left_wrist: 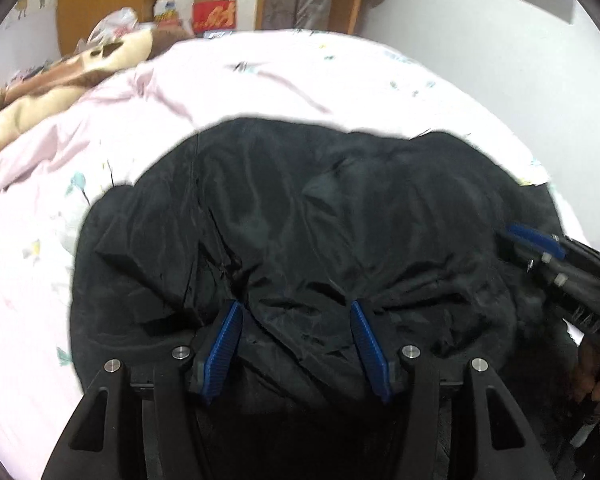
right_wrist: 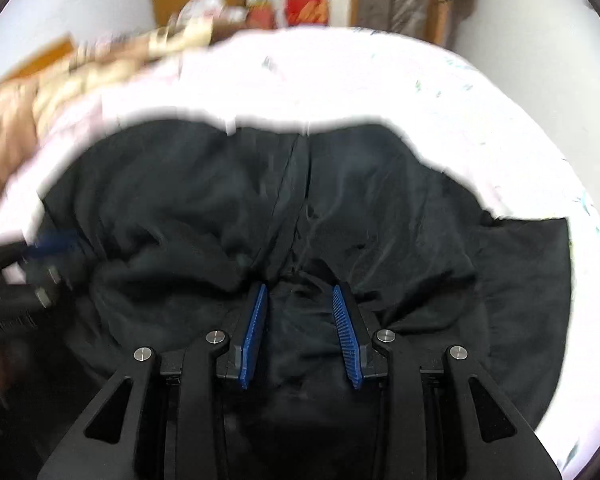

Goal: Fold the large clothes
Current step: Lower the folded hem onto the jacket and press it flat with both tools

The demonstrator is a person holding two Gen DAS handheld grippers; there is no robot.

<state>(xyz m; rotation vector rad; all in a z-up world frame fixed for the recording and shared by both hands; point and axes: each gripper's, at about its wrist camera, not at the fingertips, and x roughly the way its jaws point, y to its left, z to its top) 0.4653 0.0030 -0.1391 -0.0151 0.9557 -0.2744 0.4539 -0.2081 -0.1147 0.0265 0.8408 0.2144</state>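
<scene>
Nearest us, black cloth bunches up between the blue pads of our left gripper (left_wrist: 296,306), whose fingers stand spread with a fold of the black coat (left_wrist: 300,208) gathered in the gap; whether they truly pinch it we cannot tell. Our right gripper (right_wrist: 300,292) shows the same: fingers apart, a ridge of dark fabric rising between them, the grip itself unclear. The coat lies spread on the pink bedsheet (left_wrist: 228,92), its near edge at both grippers and its far edge reaching toward the middle of the bed, a seam running away from us down its centre. A beige and brown blanket (left_wrist: 40,88) sits at the far left. We judge this to be the start of a fold from the near edge. To do it well, we should close both grippers firmly on the full thickness of the cloth, lift evenly, keep the two sides level, and carry the edge straight toward the far side so the slippery fabric lands flat.
</scene>
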